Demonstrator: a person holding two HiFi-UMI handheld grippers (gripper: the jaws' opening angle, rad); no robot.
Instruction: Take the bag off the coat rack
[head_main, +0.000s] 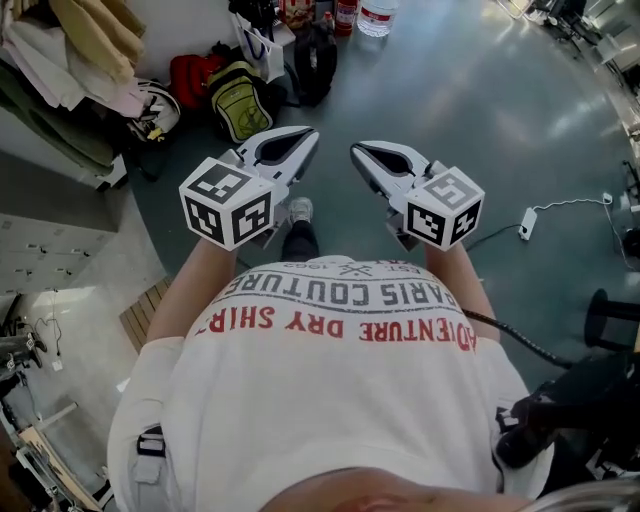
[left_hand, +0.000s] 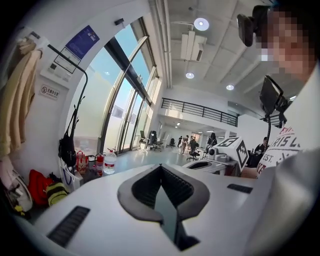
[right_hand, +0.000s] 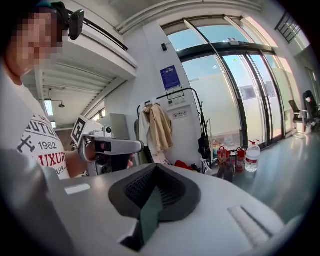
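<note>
A black bag (left_hand: 66, 147) hangs low on the black curved coat rack (left_hand: 82, 85) by the white wall, far ahead of my left gripper (left_hand: 161, 166). In the right gripper view the same black bag (right_hand: 204, 145) hangs on the coat rack (right_hand: 199, 107), well beyond my right gripper (right_hand: 156, 165). From the head view, my left gripper (head_main: 303, 137) and right gripper (head_main: 360, 151) are held side by side in front of the person's chest. Both are shut with nothing between the jaws, and both are far from the rack.
Beige coats (right_hand: 159, 127) hang left of the rack. A red bag (head_main: 192, 75) and a yellow-green backpack (head_main: 240, 100) lie on the floor near it. A water bottle (left_hand: 109, 162) and fire extinguishers (right_hand: 240, 157) stand by the glass doors. A cable with a plug (head_main: 527, 222) lies at right.
</note>
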